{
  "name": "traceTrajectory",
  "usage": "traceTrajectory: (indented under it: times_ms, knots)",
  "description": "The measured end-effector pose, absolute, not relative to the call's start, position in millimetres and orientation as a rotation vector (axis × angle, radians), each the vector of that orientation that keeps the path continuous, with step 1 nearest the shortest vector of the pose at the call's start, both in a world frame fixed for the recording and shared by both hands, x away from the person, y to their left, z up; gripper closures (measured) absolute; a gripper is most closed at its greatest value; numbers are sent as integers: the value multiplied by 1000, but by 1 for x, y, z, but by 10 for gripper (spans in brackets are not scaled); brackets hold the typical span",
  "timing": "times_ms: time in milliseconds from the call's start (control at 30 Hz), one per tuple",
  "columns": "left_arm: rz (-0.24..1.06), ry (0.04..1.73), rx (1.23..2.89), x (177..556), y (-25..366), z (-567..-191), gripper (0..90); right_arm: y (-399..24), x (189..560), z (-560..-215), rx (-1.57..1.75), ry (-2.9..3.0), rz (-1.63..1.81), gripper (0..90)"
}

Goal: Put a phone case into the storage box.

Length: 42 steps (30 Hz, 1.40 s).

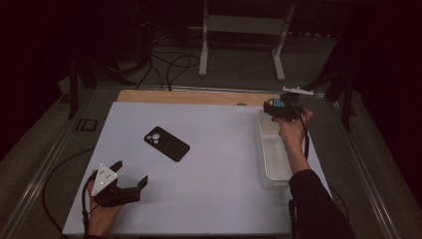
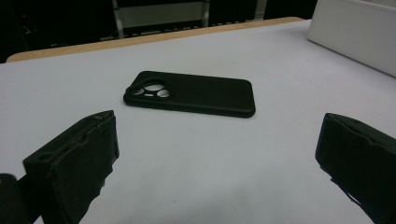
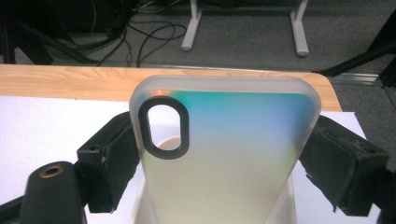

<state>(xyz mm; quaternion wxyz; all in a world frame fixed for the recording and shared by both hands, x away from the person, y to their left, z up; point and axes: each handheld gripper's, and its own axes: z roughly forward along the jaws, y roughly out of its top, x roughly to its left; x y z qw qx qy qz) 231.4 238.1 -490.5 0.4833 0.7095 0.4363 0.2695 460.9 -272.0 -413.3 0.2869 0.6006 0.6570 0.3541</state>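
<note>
A black phone case lies flat on the white table top, camera cut-outs up; in the left gripper view the black case sits ahead of the jaws. My left gripper rests near the front left of the table, open, nothing between its fingers. My right gripper hovers over the far end of a white bin and is shut on a translucent iridescent phone case, held by its two long edges, camera hole at upper left.
The white bin runs along the table's right side. A wooden strip edges the far side of the table. Cables and a white stand are on the floor beyond.
</note>
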Motion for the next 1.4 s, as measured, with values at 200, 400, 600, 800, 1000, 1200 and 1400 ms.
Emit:
traceTrajectory:
  times_ms: [200, 400, 600, 800, 1000, 1200, 1400]
  knots:
    - [656, 1064, 1726, 231, 238, -490, 0, -265, 466, -423, 1601, 1787, 875, 166]
    - [654, 1064, 1726, 231, 239, -491, 0, -264, 471, -430, 1632, 1788, 841, 166]
    - [654, 1065, 1726, 231, 239, -491, 0, -263, 475, -436, 1659, 1783, 820, 164]
    - [653, 1067, 1725, 231, 239, -491, 0, -263, 479, -437, 1674, 1766, 819, 135]
    - [654, 1068, 1722, 231, 239, -490, 0, -265, 479, -436, 1674, 1751, 837, 98]
    - [655, 1069, 1720, 231, 239, -490, 0, -266, 473, -430, 1641, 1752, 875, 98]
    - [657, 1073, 1720, 231, 239, -490, 0, -267, 463, -418, 1591, 1759, 927, 99]
